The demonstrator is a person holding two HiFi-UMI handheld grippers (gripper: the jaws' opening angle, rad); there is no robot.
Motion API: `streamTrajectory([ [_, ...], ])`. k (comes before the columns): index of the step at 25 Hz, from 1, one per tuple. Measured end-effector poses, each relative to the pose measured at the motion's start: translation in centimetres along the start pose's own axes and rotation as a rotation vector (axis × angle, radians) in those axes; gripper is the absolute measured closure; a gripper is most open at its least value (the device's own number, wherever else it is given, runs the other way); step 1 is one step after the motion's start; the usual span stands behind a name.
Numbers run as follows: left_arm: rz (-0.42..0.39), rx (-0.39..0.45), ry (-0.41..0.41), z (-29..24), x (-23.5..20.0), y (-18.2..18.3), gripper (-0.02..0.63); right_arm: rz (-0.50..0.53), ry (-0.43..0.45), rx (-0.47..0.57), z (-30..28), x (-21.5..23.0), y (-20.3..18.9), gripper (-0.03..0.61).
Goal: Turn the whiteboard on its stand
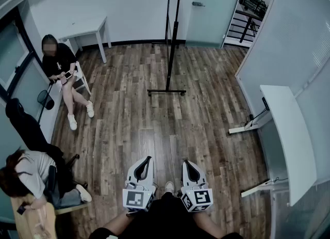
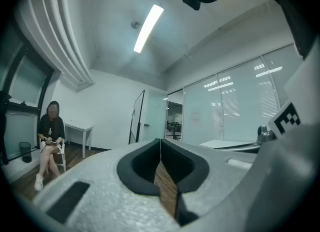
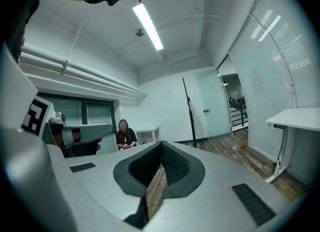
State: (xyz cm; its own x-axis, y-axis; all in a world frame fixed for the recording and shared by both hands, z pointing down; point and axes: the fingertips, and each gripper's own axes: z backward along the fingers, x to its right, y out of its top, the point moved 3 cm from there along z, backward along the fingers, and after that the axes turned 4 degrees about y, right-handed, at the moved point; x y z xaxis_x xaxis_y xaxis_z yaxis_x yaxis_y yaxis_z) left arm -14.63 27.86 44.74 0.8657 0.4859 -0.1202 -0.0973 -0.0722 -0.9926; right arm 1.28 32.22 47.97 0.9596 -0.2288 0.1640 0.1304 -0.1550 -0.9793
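The wooden floor (image 1: 134,129) fills most of the room; the whiteboard (image 1: 174,31) stands upright on it near the far wall, turned so that from the holder's place only its thin black edge shows, with the stand's foot bar (image 1: 166,92) lying flat on the boards below it; to the right of the whiteboard runs a long glass wall (image 1: 289,42), and nearer along that same side sits a white desk (image 1: 289,134); just right of the whiteboard, in the far wall, is a pale door (image 1: 211,5); to the whiteboard's left a small white table (image 1: 85,29) stands against the wall, and nearer from it a person (image 1: 59,65) sits on a white chair looking at a phone; further to the left and nearer the holder, a second person (image 1: 31,173) bends forward in a seat; well apart from the whiteboard, straight out in front of its foot bar, the left gripper (image 1: 149,158) and the right gripper (image 1: 185,162) are held side by side, roughly level and aimed its way; each has its jaws pressed together at the tips with nothing between them, only floor showing through the slit lower down.
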Motion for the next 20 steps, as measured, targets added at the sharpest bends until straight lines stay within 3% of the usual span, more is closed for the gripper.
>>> streamTrajectory([
  [20, -0.013, 0.014, -0.021, -1.1, 1.4, -0.7, 0.595, -0.04, 0.012, 0.021, -0.1, 1.6, 0.4, 0.566],
])
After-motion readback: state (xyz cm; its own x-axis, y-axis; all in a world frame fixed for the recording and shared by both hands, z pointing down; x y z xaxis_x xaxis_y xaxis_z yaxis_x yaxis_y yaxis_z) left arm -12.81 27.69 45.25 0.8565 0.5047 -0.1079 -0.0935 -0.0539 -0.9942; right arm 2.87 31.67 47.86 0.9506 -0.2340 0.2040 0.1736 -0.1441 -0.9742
